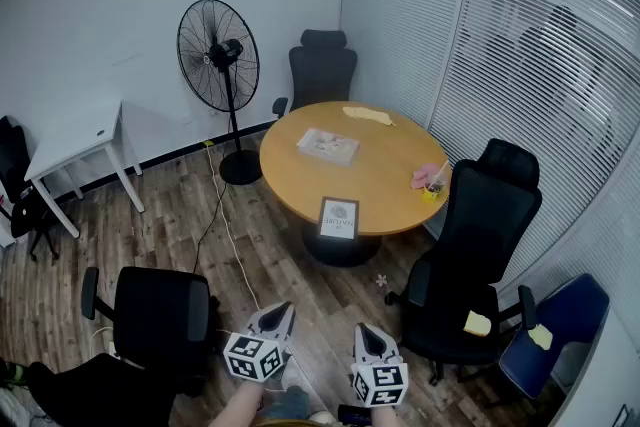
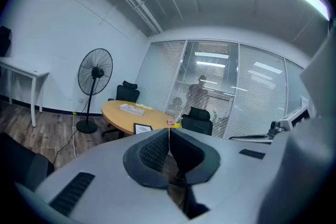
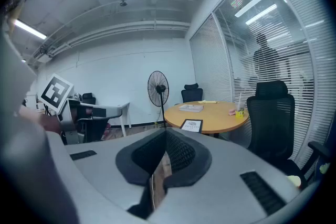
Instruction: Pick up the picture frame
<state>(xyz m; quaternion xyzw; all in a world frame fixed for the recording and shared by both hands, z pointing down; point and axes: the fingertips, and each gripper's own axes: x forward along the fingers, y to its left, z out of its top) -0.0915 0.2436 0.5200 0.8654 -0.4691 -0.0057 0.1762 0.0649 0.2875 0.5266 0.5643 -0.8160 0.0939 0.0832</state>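
A black picture frame (image 1: pixel 339 218) with a white print stands upright at the near edge of the round wooden table (image 1: pixel 390 170). It also shows small in the left gripper view (image 2: pixel 142 128) and in the right gripper view (image 3: pixel 191 125). Both grippers are held low at the bottom of the head view, well short of the table. My left gripper (image 1: pixel 279 315) is shut with nothing in it, its jaws meeting at the tip (image 2: pixel 168 129). My right gripper (image 1: pixel 366 332) is also shut and empty, jaws together (image 3: pixel 166 131).
Black office chairs stand at the near left (image 1: pixel 160 315), the right (image 1: pixel 480 255) and behind the table (image 1: pixel 320 70). A standing fan (image 1: pixel 220 55), a white desk (image 1: pixel 75 140), a flat packet (image 1: pixel 328 145), a cup (image 1: pixel 433 187) and glass blinds (image 1: pixel 540 65) surround the table. A cable (image 1: pixel 225 215) runs across the wooden floor.
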